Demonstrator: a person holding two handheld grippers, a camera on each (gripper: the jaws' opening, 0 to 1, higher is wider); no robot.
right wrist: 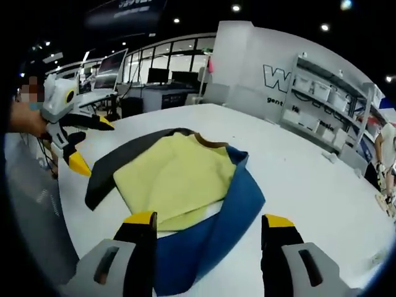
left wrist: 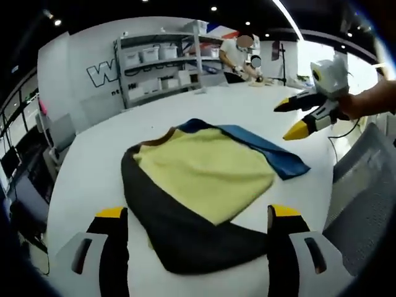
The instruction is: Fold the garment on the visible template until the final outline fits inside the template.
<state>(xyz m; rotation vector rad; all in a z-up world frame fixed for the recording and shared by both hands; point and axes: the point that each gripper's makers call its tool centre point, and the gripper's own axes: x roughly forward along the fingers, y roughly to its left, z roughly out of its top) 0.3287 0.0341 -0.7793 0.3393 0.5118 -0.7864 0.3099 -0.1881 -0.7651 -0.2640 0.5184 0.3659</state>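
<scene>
1. Left gripper (left wrist: 198,216): its jaws rise from the bottom of the left gripper view, spread wide and holding nothing, with the dark sleeve (left wrist: 179,235) of the garment lying between and just beyond them.
2. Right gripper (right wrist: 209,226): its jaws rise from the bottom of the right gripper view, likewise spread and empty, over the blue sleeve (right wrist: 216,229).
3. Garment (left wrist: 201,173): it lies on the white table (left wrist: 93,167) at frame centre, its yellow body partly folded, the dark sleeve trailing lower left and the blue sleeve upper right in the left gripper view. No template outline can be made out.
4. Step in hand, as judged: between folds, with both sleeves still to be turned in.
5. Next move, as judged: lower each gripper onto its near sleeve, pinch the edge and carry it over the yellow panel.
6. Background: shelving (left wrist: 164,65) stands beyond the table.
</scene>
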